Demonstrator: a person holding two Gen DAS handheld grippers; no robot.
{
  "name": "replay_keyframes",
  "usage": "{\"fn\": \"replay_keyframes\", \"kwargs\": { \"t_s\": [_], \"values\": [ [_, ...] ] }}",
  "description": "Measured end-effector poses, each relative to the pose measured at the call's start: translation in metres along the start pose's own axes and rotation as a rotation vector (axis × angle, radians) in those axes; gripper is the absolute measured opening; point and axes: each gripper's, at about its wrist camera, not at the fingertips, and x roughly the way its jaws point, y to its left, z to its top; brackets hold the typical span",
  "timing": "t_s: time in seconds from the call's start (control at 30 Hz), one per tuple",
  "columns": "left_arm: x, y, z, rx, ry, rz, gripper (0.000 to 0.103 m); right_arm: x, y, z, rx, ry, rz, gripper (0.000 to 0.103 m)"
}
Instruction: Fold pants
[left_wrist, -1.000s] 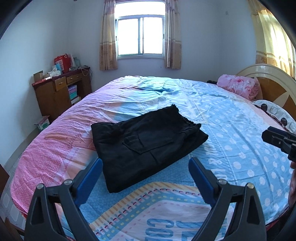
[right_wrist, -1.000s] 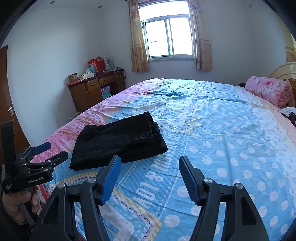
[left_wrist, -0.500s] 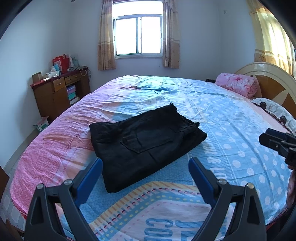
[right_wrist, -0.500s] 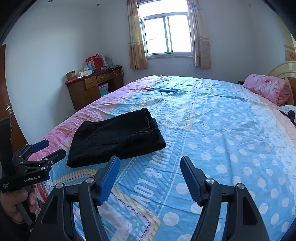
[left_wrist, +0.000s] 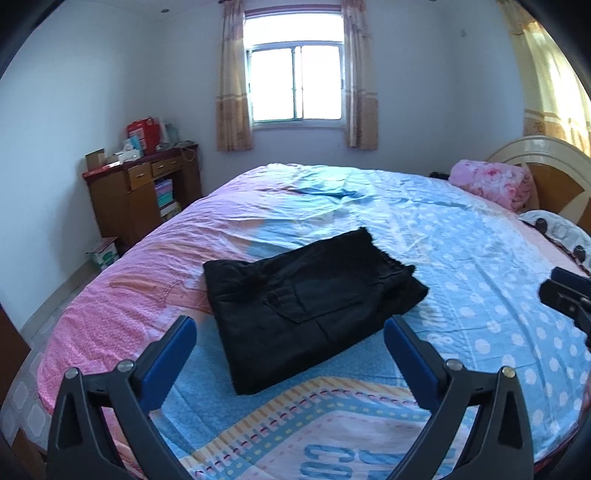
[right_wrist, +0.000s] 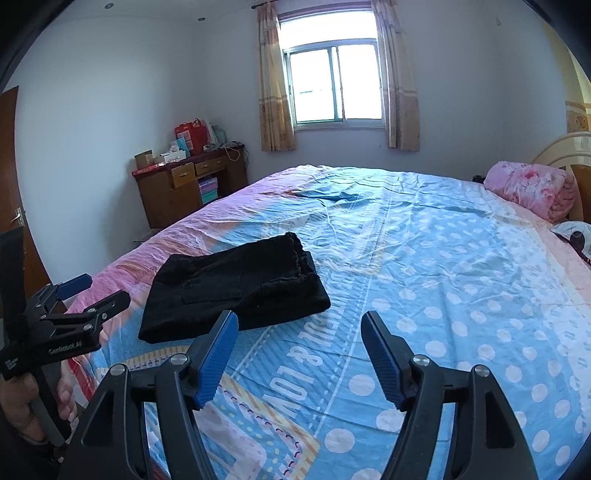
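Note:
Black pants (left_wrist: 314, 302) lie folded into a compact rectangle on the bed (left_wrist: 480, 258), cargo pocket up, waistband toward the far right. My left gripper (left_wrist: 288, 325) hovers just short of their near edge. Its jaws are opening, nothing is between them, and no pad touches the cloth. In the right wrist view the pants (right_wrist: 236, 284) sit left of centre. My right gripper (right_wrist: 300, 317) stands open over bare sheet to their right and holds nothing. A hand holds the left gripper (right_wrist: 103, 291) at the bed's near left edge.
The bed's sheet is blue with dots and has a pink border. A rolled pink blanket (left_wrist: 491, 181) lies by the headboard (left_wrist: 546, 162). A wooden desk (left_wrist: 140, 195) with boxes stands against the left wall, with a carton (left_wrist: 105, 251) on the floor beside it. A door (right_wrist: 11, 184) is at the far left.
The left gripper's jaws have spread a little wider. The pants and both hands stay about where they were.

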Motion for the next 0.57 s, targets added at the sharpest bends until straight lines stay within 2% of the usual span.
{"fn": "replay_keyframes", "kwargs": {
  "t_s": [0.23,0.37,0.57],
  "values": [
    [0.002,0.001,-0.003,0.011,0.003,0.026,0.103,0.0,0.01,-0.003,-0.03,0.007,0.015,0.071],
    [0.002,0.004,-0.004,-0.006,0.002,0.01,0.103,0.0,0.012,-0.004,-0.041,0.008,0.019,0.071],
    [-0.003,0.0,-0.003,0.023,-0.018,0.008,0.103,-0.002,0.013,-0.005,-0.035,0.006,0.013,0.071]
  ]
}}
